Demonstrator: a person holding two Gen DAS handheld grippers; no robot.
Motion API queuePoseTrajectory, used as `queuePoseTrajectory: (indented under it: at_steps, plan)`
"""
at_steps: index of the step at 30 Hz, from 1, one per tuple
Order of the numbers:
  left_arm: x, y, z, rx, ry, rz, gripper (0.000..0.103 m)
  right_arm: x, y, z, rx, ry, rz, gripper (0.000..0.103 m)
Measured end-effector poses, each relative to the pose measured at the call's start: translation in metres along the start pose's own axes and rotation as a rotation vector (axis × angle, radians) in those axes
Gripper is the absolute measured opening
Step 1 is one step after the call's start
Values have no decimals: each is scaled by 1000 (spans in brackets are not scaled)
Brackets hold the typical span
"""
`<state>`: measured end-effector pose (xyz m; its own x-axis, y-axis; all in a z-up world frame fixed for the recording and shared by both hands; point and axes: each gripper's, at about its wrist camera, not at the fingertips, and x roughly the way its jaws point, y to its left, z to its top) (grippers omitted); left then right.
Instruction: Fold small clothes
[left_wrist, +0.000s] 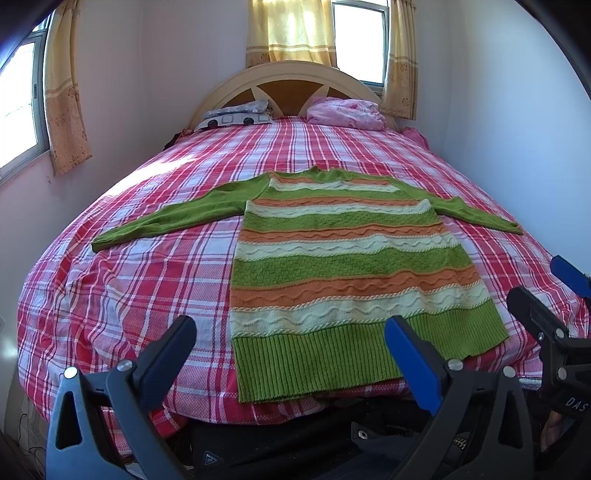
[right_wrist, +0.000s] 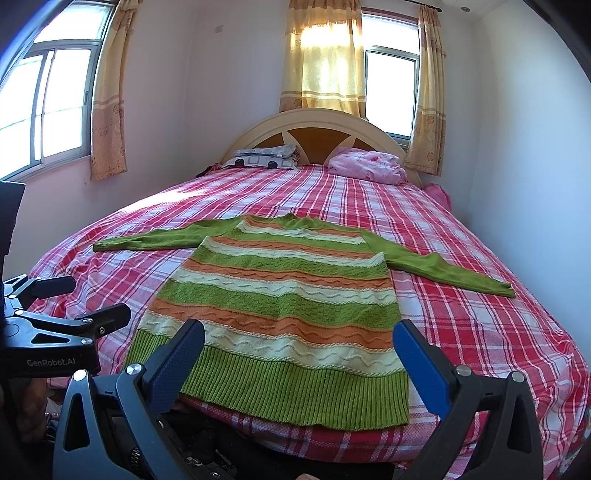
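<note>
A knitted sweater (left_wrist: 343, 258) with green, orange and cream stripes lies flat on the bed, hem toward me, both green sleeves spread out to the sides. It also shows in the right wrist view (right_wrist: 280, 314). My left gripper (left_wrist: 291, 332) is open and empty, hovering over the hem's left part. My right gripper (right_wrist: 299, 339) is open and empty, hovering over the hem. The right gripper also shows at the right edge of the left wrist view (left_wrist: 546, 295), and the left gripper at the left edge of the right wrist view (right_wrist: 92, 299).
The bed has a red and white plaid sheet (left_wrist: 147, 277). A patterned pillow (left_wrist: 236, 116) and a pink bundle (left_wrist: 345, 112) lie by the headboard (left_wrist: 291, 85). Walls stand close on both sides, with curtained windows (right_wrist: 44, 107).
</note>
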<state>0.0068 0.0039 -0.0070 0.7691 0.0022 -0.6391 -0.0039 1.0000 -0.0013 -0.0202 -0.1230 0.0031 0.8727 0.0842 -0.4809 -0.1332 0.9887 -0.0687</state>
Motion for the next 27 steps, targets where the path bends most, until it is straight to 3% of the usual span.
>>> queuePoseTrajectory:
  at_steps: [13,27]
  plan:
    - [23,6,4,-25,97,-28,103,13,-4,2,-14,19,23,102]
    - [25,6,12,0,87,-32,103,22,-3,2,-34,32,43,102]
